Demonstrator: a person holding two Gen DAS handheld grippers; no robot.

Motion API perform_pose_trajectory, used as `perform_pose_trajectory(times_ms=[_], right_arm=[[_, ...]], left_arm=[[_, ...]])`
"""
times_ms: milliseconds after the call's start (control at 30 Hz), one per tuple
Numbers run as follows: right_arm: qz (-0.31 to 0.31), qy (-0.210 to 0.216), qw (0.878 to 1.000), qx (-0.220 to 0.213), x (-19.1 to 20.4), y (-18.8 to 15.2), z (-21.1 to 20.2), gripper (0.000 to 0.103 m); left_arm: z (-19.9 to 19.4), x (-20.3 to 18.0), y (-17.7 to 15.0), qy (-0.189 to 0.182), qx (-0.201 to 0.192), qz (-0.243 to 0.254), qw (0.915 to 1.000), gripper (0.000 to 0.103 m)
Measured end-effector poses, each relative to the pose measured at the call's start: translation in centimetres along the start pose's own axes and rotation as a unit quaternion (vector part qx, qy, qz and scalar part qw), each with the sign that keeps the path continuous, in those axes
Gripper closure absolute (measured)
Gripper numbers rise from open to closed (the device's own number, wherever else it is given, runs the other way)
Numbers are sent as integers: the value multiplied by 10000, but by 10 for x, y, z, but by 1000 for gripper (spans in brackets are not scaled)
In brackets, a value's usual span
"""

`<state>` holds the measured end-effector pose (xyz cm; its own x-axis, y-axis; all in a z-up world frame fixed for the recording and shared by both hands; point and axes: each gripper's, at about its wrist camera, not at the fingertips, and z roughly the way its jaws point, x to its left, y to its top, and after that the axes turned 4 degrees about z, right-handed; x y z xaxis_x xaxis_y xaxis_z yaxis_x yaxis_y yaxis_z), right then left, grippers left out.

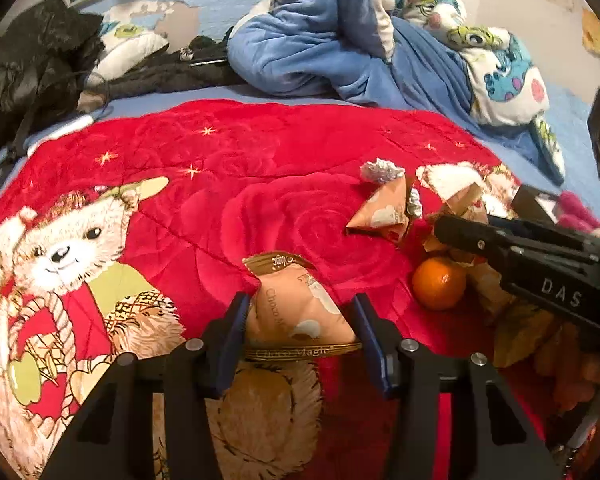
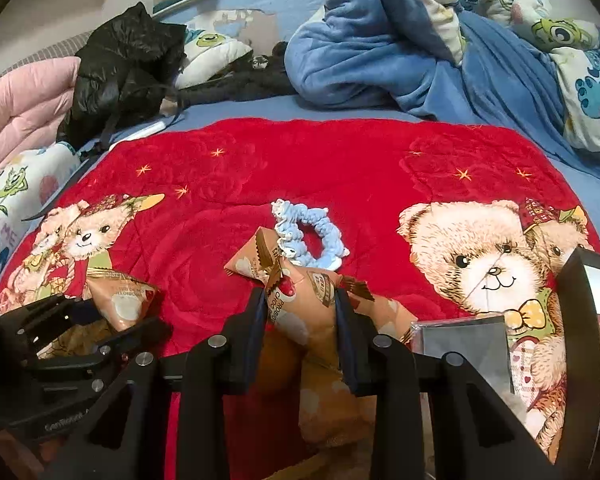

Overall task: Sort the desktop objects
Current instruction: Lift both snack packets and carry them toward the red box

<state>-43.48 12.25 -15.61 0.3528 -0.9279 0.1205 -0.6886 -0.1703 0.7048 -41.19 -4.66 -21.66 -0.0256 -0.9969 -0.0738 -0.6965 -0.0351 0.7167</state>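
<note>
My left gripper (image 1: 300, 320) is shut on a peach Choco Magic snack packet (image 1: 296, 308) above the red bear blanket (image 1: 220, 184). My right gripper (image 2: 302, 312) is shut on another peach snack packet (image 2: 308, 304). In the left wrist view the right gripper's body (image 1: 540, 264) reaches in from the right, above an orange (image 1: 438, 282). A further peach packet (image 1: 384, 210) lies beyond it, with a blue-white scrunchie (image 1: 380, 170) behind. In the right wrist view the scrunchie (image 2: 312, 236) lies just ahead, partly behind a packet (image 2: 252, 258). The left gripper with its packet (image 2: 120, 300) shows at the left.
A dark open box (image 2: 580, 340) with a grey lid stands at the right. A blue fleece and cartoon quilt (image 2: 420, 40) pile up at the back. A black jacket (image 2: 124, 60) and pink quilt (image 2: 20, 108) lie at the back left.
</note>
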Motion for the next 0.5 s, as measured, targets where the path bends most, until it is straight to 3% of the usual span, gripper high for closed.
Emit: perform_pose_trajectory(times_ms=[500], right_arm=[[-51,-31,9999,-119,2,-3,-6,72]], left_arm=[[-8,-12,-2,127,-122,331,9993,50]])
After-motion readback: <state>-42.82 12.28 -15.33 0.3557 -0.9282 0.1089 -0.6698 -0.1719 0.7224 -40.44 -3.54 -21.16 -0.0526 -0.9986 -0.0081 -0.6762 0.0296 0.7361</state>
